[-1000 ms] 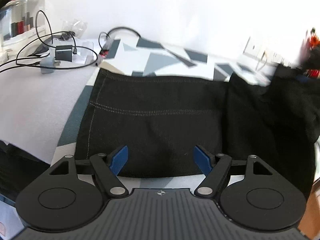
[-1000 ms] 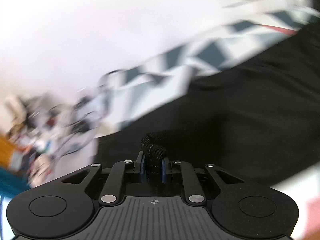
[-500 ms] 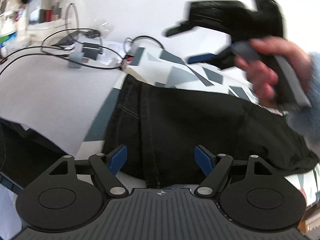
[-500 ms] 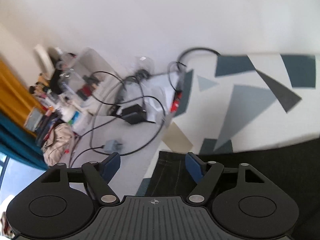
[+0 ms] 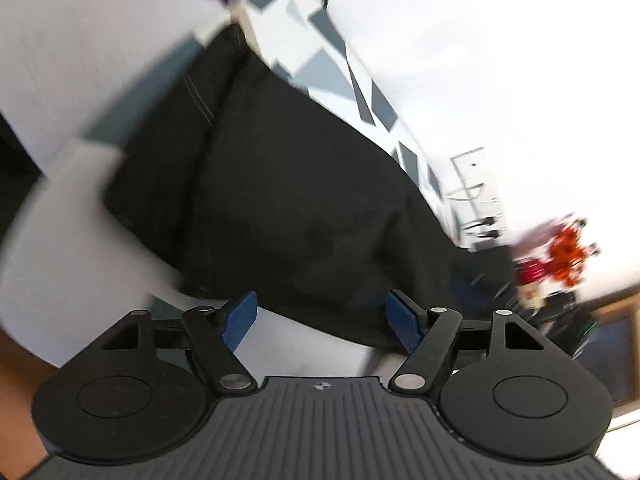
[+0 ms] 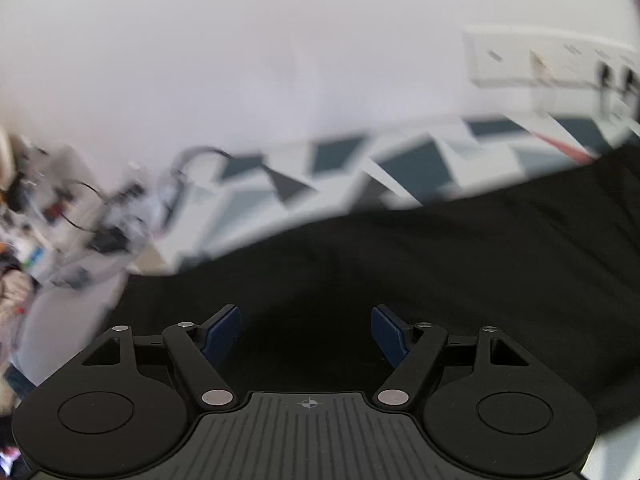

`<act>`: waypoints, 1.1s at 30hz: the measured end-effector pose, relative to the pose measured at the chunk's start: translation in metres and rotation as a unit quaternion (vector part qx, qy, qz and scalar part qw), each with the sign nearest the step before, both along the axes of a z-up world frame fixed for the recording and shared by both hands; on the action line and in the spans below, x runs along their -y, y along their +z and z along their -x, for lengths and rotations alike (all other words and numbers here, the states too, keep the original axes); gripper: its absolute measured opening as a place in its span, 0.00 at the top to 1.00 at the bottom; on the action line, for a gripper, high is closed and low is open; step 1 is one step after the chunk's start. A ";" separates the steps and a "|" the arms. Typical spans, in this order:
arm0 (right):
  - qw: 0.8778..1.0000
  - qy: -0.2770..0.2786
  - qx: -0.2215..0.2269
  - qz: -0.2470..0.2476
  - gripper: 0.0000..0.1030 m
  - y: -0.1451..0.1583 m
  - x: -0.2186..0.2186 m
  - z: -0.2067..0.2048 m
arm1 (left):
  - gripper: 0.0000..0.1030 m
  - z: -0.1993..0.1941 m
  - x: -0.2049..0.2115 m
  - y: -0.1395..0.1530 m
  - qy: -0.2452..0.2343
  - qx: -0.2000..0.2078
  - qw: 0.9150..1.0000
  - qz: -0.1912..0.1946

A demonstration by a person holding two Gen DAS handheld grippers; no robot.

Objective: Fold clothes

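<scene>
- The black garment [image 5: 304,208] lies spread on the patterned cloth [image 5: 328,76], one stitched edge doubled over.
- The left gripper [image 5: 321,316] and right gripper [image 6: 306,332] both gape wide, holding nothing.
- A good fold would need edges aligned, judging from the layers.

Garment [image 5: 288,200] on patterned sheet [image 5: 320,68]

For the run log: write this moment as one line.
step: fold clothes | left tool: open, empty | right tool: open, empty | black garment: flat on patterned cover
</scene>
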State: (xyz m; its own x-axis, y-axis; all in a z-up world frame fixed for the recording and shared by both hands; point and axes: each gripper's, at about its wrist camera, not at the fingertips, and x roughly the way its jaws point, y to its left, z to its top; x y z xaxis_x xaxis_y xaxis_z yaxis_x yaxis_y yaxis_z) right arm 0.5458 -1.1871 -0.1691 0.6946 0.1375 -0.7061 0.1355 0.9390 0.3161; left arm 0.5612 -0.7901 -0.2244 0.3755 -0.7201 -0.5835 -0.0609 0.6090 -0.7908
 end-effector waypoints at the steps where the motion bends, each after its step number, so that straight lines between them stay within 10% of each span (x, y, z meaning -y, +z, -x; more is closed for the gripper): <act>1: 1.000 -0.015 -0.010 0.003 0.33 -0.008 0.005 0.006 | 0.29 -0.004 0.005 -0.006 0.004 -0.015 1.000 0.004; 7: 0.998 -0.046 -0.028 0.035 0.34 -0.031 0.016 0.034 | 0.30 -0.021 0.016 -0.028 0.085 -0.064 0.994 0.001; 11: 0.996 -0.042 -0.033 0.072 0.34 -0.039 0.018 0.049 | 0.84 -0.030 0.016 -0.014 0.101 -0.027 0.994 -0.036; 24: 0.990 0.007 -0.039 0.137 0.28 -0.065 -0.026 0.038 | 0.94 -0.036 0.006 0.034 0.130 0.087 0.985 -0.070; 25: 0.992 -0.006 -0.030 0.125 0.33 -0.063 -0.022 0.040 | 0.94 -0.033 0.006 0.038 0.129 0.104 0.984 -0.063; 27: 0.994 -0.034 -0.012 0.103 0.89 -0.057 -0.012 0.044 | 0.94 -0.030 0.008 0.039 0.119 0.119 0.984 -0.052; 33: 0.991 -0.119 0.033 0.045 0.97 -0.034 0.024 0.067 | 0.74 -0.015 0.010 -0.012 0.115 -0.001 0.993 -0.040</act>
State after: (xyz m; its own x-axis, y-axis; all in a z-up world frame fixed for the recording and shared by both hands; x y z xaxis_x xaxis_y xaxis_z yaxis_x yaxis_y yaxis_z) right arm 0.4789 -1.2110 -0.2031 0.7448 -0.0974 -0.6601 0.3382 0.9080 0.2475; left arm 0.5761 -0.8002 -0.2365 0.5234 -0.5676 -0.6355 -0.2057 0.6396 -0.7406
